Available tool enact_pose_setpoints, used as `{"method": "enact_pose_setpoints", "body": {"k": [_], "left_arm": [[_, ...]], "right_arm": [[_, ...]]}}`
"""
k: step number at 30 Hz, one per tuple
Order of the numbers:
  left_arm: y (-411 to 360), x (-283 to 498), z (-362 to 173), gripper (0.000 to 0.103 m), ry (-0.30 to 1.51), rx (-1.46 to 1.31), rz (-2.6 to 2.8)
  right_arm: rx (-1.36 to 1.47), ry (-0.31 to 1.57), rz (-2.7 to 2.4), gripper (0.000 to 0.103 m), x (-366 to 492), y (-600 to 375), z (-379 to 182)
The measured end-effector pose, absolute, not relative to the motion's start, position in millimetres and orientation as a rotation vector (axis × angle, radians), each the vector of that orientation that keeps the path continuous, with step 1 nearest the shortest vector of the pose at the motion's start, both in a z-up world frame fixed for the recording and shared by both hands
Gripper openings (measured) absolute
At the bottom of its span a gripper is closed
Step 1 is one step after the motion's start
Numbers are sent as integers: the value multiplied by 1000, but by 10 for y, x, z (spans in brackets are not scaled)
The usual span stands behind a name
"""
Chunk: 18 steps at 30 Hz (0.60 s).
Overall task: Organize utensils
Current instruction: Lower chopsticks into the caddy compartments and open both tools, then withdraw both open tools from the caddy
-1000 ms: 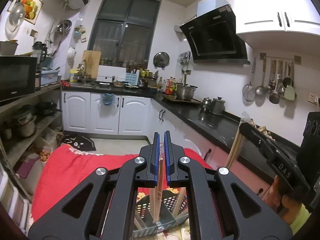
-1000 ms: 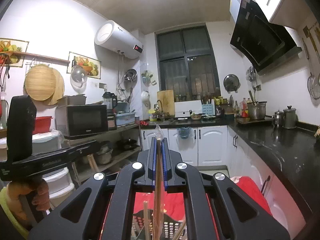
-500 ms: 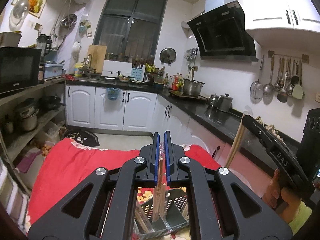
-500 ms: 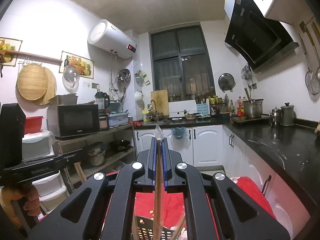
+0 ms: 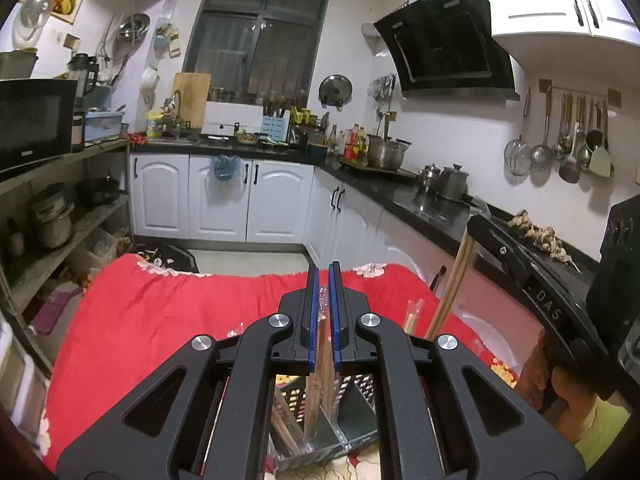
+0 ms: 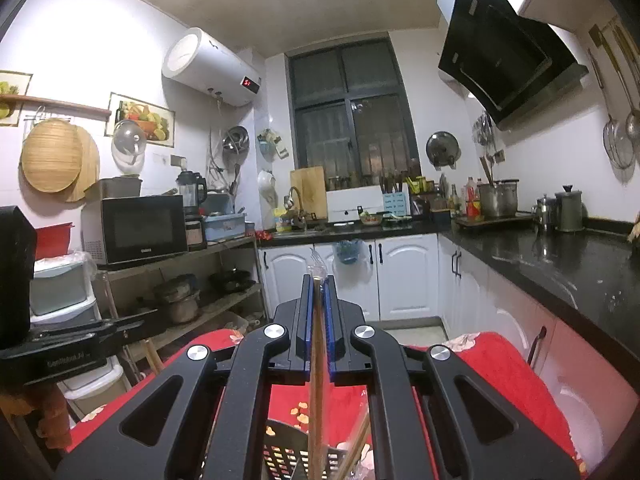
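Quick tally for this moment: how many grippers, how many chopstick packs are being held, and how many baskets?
Grippers: 2 (left gripper, right gripper)
Held chopstick packs: 2 (left pack, right pack)
Baskets: 1 (basket)
Total: 5

right gripper (image 6: 319, 320) clamped on wrapped chopsticks (image 6: 316, 392), held upright, lower ends reaching into a black perforated utensil basket (image 6: 280, 452) on a red floral cloth (image 6: 500, 376). more chopsticks (image 6: 356, 448) leaning in the basket. left gripper (image 6: 80, 344) at the left edge, near a microwave (image 6: 140, 228) on open shelving.
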<state>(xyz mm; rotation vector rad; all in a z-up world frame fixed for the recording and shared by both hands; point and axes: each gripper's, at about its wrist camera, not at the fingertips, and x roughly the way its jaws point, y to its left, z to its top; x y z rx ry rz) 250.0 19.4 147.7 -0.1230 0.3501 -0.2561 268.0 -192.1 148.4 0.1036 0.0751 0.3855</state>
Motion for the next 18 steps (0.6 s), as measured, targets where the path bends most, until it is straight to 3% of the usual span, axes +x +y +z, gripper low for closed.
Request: {"method": "enact_pose_setpoints", "body": {"k": [6, 18], "left_arm": [[185, 2515, 1345, 6, 384, -114, -255], [201, 2399, 1235, 60, 416, -101, -224]], "right_arm": [[106, 108, 379, 22, 2651, -1966, 1402], [59, 177, 344, 49, 2402, -2092, 1350]]}}
